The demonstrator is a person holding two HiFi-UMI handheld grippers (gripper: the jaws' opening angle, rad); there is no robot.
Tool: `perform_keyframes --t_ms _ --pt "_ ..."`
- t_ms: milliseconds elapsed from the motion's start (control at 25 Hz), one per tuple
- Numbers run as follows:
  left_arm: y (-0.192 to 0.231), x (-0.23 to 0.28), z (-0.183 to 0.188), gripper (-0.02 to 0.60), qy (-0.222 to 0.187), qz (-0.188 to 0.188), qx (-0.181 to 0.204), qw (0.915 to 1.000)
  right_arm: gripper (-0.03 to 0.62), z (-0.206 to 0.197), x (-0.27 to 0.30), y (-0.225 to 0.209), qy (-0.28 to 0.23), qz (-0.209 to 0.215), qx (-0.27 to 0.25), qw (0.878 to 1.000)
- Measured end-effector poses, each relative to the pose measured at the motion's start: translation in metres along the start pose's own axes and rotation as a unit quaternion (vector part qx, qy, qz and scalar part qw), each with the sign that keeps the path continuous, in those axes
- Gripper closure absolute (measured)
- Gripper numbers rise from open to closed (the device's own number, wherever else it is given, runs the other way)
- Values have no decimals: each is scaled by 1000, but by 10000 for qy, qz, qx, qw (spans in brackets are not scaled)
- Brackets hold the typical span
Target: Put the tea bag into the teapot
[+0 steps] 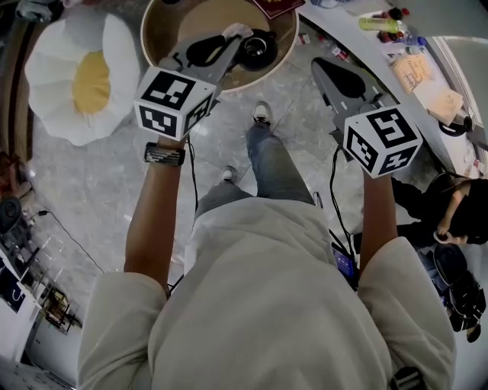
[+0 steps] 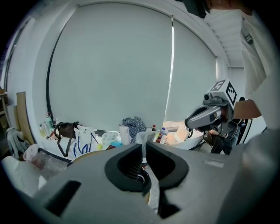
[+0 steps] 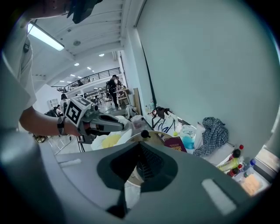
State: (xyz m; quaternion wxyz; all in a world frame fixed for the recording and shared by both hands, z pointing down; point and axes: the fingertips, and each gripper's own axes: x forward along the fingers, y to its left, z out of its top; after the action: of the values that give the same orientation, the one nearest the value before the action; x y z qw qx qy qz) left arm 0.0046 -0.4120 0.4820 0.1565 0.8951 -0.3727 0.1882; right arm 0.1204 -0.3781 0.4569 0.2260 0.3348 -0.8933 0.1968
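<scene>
A white tea bag (image 1: pixel 237 30) is pinched at the tip of my left gripper (image 1: pixel 229 38), which is shut on it. It hangs just left of the black teapot (image 1: pixel 256 47), over the round wooden table (image 1: pixel 164 23). In the left gripper view the tea bag (image 2: pixel 146 138) sticks up between the nearly closed jaws of the left gripper (image 2: pixel 145 148). My right gripper (image 1: pixel 320 67) hovers to the right of the table, shut and empty. The right gripper view shows its tips (image 3: pixel 138 145) touching, the teapot's lid knob (image 3: pixel 144 132) beyond them, and the left gripper (image 3: pixel 103 123) to the left.
A fried-egg-shaped cushion (image 1: pixel 82 76) lies on the floor to the left. A dark red passport (image 3: pixel 175 143) rests on the round table. A counter with bottles (image 1: pixel 385 23) runs along the right, and a person (image 1: pixel 457 206) sits below it. Bags (image 2: pixel 78 138) and a checked cloth (image 2: pixel 133 124) line the wall.
</scene>
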Motion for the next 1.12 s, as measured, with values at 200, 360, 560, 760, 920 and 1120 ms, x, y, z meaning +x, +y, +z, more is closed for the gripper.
perform_keyframes --t_ms 200,360,560,760,920,1120 --pt "0 18 -13 549 185 26 45 9998 588 -5 5 -8 -13 61 -23 10000" --pt "-1 33 -20 549 303 16 75 9995 588 -13 6 -15 47 131 24 9999" --pt "3 52 -33 549 471 11 45 9989 588 -21 11 -27 96 137 141 9998" --pt "8 63 -50 549 628 -11 -34 9980 588 -22 19 -32 71 105 188 9997" --pt "11 71 -63 549 755 -34 -47 9971 588 -24 23 -34 80 92 223 9997" --pt "11 79 -78 549 874 -82 -72 9961 588 -36 26 -34 140 56 322 9994"
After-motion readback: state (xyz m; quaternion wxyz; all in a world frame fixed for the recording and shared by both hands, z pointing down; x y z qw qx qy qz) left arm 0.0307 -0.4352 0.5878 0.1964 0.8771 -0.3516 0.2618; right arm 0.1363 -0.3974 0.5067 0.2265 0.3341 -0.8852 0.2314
